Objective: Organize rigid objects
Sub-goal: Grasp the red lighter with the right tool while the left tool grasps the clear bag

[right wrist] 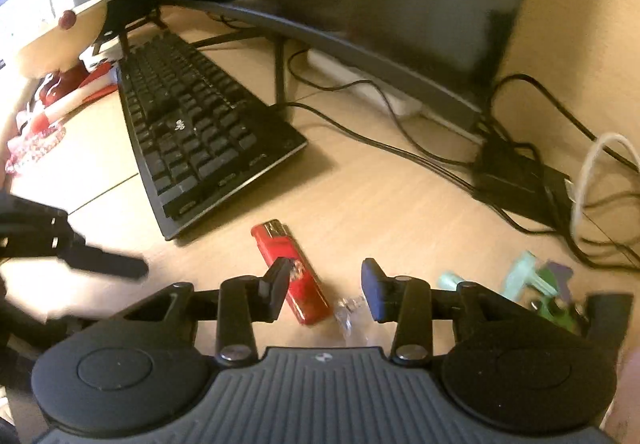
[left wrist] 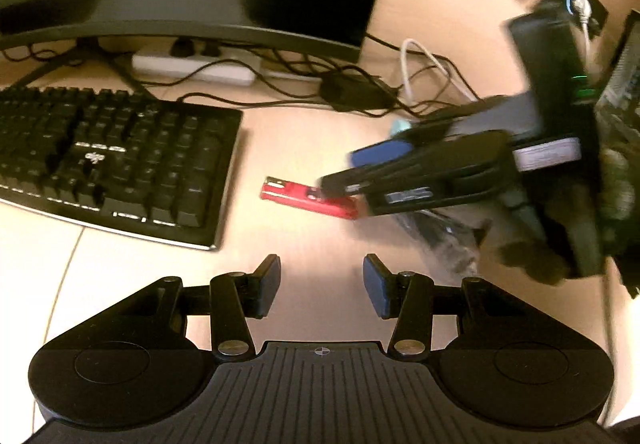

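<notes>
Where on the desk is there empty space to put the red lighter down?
Bare wood lies between the keyboard and the red lighter, and on toward the black adapter box. It is crowded at the right: cables, green plastic pieces and a clear wrapper.

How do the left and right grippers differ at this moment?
The left gripper hangs over bare desk with nothing between its fingers; the right gripper straddles the red lighter. The left is clear of objects; the right's left finger overlaps the lighter. Both are open and angled down at the desk.
</notes>
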`<state>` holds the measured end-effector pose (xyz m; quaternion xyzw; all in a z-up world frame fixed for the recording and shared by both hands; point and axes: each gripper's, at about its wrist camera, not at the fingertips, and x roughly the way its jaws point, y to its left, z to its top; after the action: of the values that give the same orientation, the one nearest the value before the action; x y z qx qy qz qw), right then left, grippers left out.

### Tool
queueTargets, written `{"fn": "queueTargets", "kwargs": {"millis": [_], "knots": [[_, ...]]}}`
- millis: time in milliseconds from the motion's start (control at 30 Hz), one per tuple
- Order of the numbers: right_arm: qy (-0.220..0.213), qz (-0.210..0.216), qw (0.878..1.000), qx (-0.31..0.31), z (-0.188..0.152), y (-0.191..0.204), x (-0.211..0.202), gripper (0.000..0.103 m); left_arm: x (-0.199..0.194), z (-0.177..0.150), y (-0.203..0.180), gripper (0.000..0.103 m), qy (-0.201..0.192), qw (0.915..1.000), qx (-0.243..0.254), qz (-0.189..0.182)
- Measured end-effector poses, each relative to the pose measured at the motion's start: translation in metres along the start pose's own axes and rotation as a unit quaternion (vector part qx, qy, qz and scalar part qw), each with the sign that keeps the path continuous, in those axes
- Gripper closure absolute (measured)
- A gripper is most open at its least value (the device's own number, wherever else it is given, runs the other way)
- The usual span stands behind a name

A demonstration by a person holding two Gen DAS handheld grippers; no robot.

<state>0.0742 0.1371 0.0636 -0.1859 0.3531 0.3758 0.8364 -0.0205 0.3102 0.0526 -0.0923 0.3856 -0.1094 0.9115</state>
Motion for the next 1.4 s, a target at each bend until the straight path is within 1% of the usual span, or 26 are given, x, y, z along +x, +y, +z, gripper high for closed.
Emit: {"fn": "queueTargets", "kwargs": {"millis": [67,133,200,267,300,333,433,500,567,633,733,767,833,867,900,933,967,1067,1133,1167,1200,1233,1267,1333,1400], "knots": [[0.007,0.012,1.0,-0.014,0.003,0.002,0.012,0.063,-0.004,-0.001,0.002,0.053,0.001,1.0,0.0,-0.009],[0.016,0.022,0.999,-0.037,0.006,0.007,0.024,0.063,-0.005,-0.003,0.005,0.053,0.009,0.9999,0.002,-0.007],[0.023,0.028,0.998,-0.047,0.01,0.012,0.036,0.064,-0.007,-0.002,0.006,0.053,0.017,0.9999,0.0,-0.004],[0.028,0.037,0.998,-0.035,0.015,0.015,0.04,0.072,-0.01,-0.002,0.005,0.053,0.021,0.9997,-0.005,-0.007],[0.034,0.036,0.998,-0.028,0.017,0.017,0.039,0.08,-0.011,-0.002,0.003,0.053,0.022,0.9997,-0.007,-0.006],[0.037,0.039,0.998,-0.021,0.018,0.019,0.037,0.08,-0.012,-0.002,0.0,0.053,0.023,0.9997,-0.008,-0.003],[0.008,0.058,0.998,0.004,0.016,0.02,0.01,0.08,-0.011,-0.005,-0.012,0.053,0.029,0.9994,-0.016,0.004],[-0.025,0.061,0.997,0.028,0.013,0.013,-0.025,0.08,-0.006,-0.006,-0.024,0.053,0.036,0.999,-0.024,0.005],[-0.066,0.056,0.995,0.048,0.004,0.002,-0.07,0.08,-0.002,-0.008,-0.04,0.053,0.038,0.9989,-0.027,0.005],[-0.102,0.027,0.993,0.057,-0.012,-0.008,-0.116,0.08,0.003,-0.006,-0.061,0.053,0.037,0.9989,-0.029,-0.002],[-0.133,-0.029,0.988,0.067,-0.048,-0.023,-0.179,0.08,0.015,0.003,-0.095,0.053,0.022,0.9993,-0.024,-0.02],[-0.136,-0.046,0.987,0.071,-0.062,-0.028,-0.195,0.08,0.02,0.007,-0.106,0.053,0.013,0.9996,-0.017,-0.017],[-0.127,-0.078,0.985,0.088,-0.091,-0.037,-0.221,0.08,0.029,0.014,-0.124,0.053,-0.006,0.9999,-0.006,0.009],[-0.119,-0.087,0.984,0.097,-0.104,-0.041,-0.228,0.08,0.036,0.018,-0.129,0.053,-0.011,0.9995,-0.014,0.028],[-0.107,-0.093,0.984,0.108,-0.119,-0.044,-0.235,0.08,0.045,0.021,-0.13,0.053,-0.009,0.9985,-0.033,0.044],[-0.097,-0.097,0.983,0.119,-0.134,-0.047,-0.242,0.08,0.057,0.024,-0.13,0.053,-0.001,0.997,-0.053,0.056],[-0.089,-0.103,0.983,0.127,-0.147,-0.046,-0.246,0.08,0.068,0.025,-0.129,0.053,0.008,0.9956,-0.063,0.069],[-0.068,-0.11,0.982,0.139,-0.185,-0.039,-0.259,0.08,0.097,0.024,-0.133,0.053,0.04,0.9896,-0.053,0.127],[-0.064,-0.112,0.983,0.134,-0.204,-0.033,-0.264,0.08,0.098,0.019,-0.139,0.053,0.032,0.9875,-0.041,0.149],[-0.063,-0.113,0.983,0.13,-0.212,-0.032,-0.267,0.08,0.094,0.016,-0.141,0.058,0.032,0.9869,-0.038,0.154],[-0.062,-0.113,0.984,0.126,-0.22,-0.031,-0.27,0.08,0.089,0.013,-0.143,0.069,0.029,0.9871,-0.037,0.153],[-0.062,-0.113,0.984,0.125,-0.227,-0.032,-0.272,0.08,0.083,0.011,-0.147,0.075,0.023,0.9879,-0.033,0.15],[-0.062,-0.111,0.984,0.126,-0.233,-0.034,-0.275,0.08,0.075,0.008,-0.152,0.078,0.021,0.9884,-0.024,0.148],[-0.063,-0.107,0.983,0.132,-0.238,-0.038,-0.277,0.08,0.063,-0.001,-0.163,0.079,0.031,0.9897,-0.002,0.14],[-0.064,-0.114,0.982,0.138,-0.245,-0.039,-0.282,0.08,0.052,-0.013,-0.177,0.079,0.042,0.9906,0.034,0.126]]}}
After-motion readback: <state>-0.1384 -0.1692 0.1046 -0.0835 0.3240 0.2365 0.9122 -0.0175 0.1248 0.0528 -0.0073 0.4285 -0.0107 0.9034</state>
